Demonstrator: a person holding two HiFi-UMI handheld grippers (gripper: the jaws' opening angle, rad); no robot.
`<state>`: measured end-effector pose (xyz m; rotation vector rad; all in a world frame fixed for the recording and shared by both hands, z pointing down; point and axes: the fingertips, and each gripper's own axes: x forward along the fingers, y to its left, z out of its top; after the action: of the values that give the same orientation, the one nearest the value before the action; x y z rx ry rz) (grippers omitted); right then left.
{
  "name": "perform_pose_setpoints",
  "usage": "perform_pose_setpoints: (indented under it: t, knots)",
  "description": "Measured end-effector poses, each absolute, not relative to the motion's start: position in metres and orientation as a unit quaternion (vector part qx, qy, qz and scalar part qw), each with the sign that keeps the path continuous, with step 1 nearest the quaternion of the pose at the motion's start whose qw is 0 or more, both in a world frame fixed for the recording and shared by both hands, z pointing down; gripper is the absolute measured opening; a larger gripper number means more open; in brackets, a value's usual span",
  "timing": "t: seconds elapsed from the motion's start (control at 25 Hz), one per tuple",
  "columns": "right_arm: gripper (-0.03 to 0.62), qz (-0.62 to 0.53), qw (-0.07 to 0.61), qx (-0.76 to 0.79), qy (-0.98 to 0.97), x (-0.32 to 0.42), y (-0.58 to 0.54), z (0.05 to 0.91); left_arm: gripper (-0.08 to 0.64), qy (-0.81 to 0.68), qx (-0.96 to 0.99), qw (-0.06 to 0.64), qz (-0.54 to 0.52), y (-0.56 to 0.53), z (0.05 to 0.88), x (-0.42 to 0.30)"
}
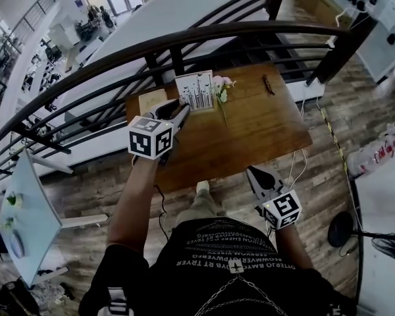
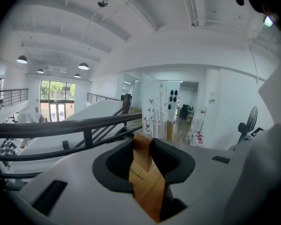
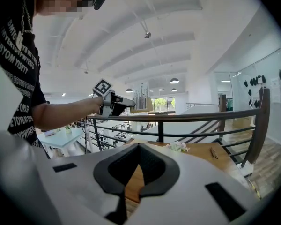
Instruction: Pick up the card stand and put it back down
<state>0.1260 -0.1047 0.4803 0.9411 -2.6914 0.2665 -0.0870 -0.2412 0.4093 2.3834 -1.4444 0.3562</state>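
Our left gripper (image 1: pixel 182 110) clamps its fingers on the card stand (image 2: pixel 147 184) by its wooden base, held above the desk (image 1: pixel 250 130). Its butterfly-printed card (image 1: pixel 194 91) stands upright just beyond the fingertips, long side vertical. Our right gripper (image 1: pixel 260 176) hangs low, well apart, fingers closed and empty.

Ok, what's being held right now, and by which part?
The left gripper holds the card stand by its wooden base; the right gripper holds nothing.

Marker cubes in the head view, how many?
2: a marker cube on the left gripper, over the left of the table; another on the right gripper, off its near edge.
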Motion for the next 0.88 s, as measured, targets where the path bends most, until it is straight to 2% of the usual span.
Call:
perform_pose_setpoints:
  t: [0.44, 0.88]
  knots:
    - [0.014, 0.097, 0.144, 0.329, -0.928, 0.133, -0.103, 0.486, 0.143, -0.516, 0.838, 0.138, 0.113, -0.252, 0.366, -0.094]
    - [0.014, 0.107, 0.147, 0.33, -0.926, 0.134, -0.11, 0.495, 0.143, -0.516, 0.838, 0.143, 0.109, -0.259, 0.377, -0.094]
